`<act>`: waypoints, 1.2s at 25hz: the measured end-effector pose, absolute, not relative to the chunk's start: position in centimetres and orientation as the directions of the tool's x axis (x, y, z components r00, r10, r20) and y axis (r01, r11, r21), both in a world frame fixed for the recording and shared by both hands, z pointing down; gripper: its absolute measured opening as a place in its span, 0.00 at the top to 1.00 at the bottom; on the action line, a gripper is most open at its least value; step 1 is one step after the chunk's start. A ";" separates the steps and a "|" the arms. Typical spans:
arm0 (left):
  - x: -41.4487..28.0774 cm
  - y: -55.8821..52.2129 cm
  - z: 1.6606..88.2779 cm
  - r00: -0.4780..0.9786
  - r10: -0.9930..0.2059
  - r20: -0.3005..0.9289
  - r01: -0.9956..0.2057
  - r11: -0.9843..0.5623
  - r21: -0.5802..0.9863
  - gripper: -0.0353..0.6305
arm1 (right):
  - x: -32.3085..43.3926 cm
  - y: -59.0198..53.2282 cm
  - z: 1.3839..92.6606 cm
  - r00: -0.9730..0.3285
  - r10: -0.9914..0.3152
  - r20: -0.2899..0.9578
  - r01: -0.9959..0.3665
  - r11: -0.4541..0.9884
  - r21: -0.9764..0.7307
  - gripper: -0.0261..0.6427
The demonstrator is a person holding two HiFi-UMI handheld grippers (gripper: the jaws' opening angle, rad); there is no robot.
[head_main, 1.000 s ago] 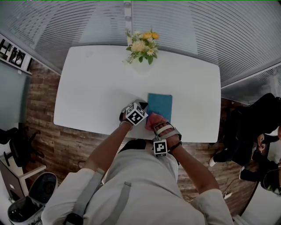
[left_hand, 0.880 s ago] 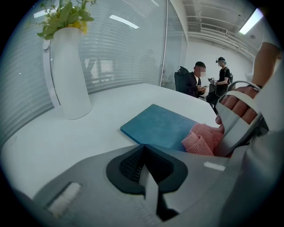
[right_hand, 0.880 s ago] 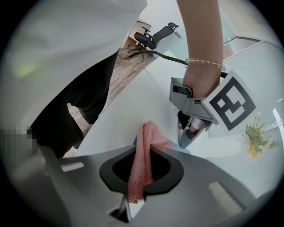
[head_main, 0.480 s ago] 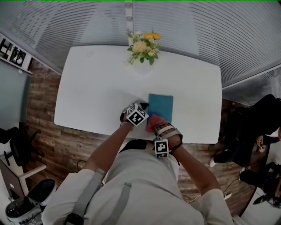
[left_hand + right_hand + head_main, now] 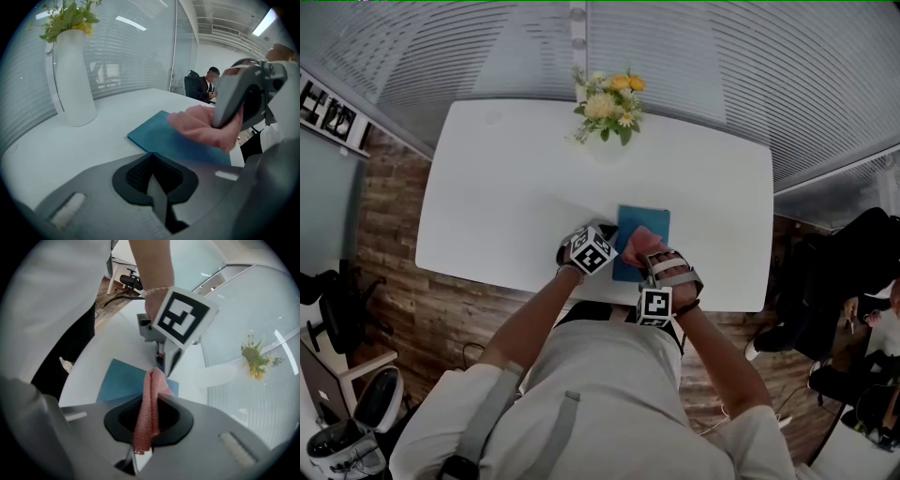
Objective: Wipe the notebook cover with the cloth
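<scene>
Two grippers, one cloth, one notebook: the right gripper (image 5: 146,404), clamped on the pink cloth (image 5: 206,129), has slid forward from the near corner towards the middle of the blue notebook (image 5: 649,221). The wipe looks well under way, with the far half yet to be covered. The left gripper (image 5: 151,164), closed and empty, sits at the notebook's left edge. One vase (image 5: 72,79) of flowers stands well apart on the white tabletop (image 5: 506,187).

You have no words, numbers or brand names that can be read here. The only signs are black-and-white square patterns on the marker cube (image 5: 592,249) of your left gripper (image 5: 157,190) and the marker cube (image 5: 654,306) of your right gripper (image 5: 140,437).
</scene>
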State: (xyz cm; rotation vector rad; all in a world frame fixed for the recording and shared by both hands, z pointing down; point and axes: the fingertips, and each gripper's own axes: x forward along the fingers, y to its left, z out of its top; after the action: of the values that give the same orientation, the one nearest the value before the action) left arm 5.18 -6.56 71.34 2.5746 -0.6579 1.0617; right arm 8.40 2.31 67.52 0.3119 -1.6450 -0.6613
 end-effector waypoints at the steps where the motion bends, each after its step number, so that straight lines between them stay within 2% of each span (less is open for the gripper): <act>1: 5.2 -6.5 71.4 0.626 -0.303 0.718 -0.508 -0.858 0.081 0.94 | 8.9 1.2 67.3 -0.175 -0.574 0.800 0.162 0.785 0.599 0.92; 10: 5.2 -6.6 71.4 0.626 -0.301 0.719 -0.507 -0.858 0.083 0.94 | 11.2 -6.0 67.6 -0.099 -0.657 0.747 0.150 0.732 0.664 0.92; 30: 5.3 -6.5 71.2 0.628 -0.302 0.718 -0.508 -0.857 0.084 0.95 | 12.8 -11.5 71.4 -0.013 -0.648 0.762 0.207 0.743 0.636 0.92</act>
State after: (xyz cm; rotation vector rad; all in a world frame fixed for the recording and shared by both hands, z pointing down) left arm 5.25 -6.54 71.18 2.5739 -0.6563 1.0597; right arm 12.79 -11.48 71.41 0.3873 -1.4334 -0.7045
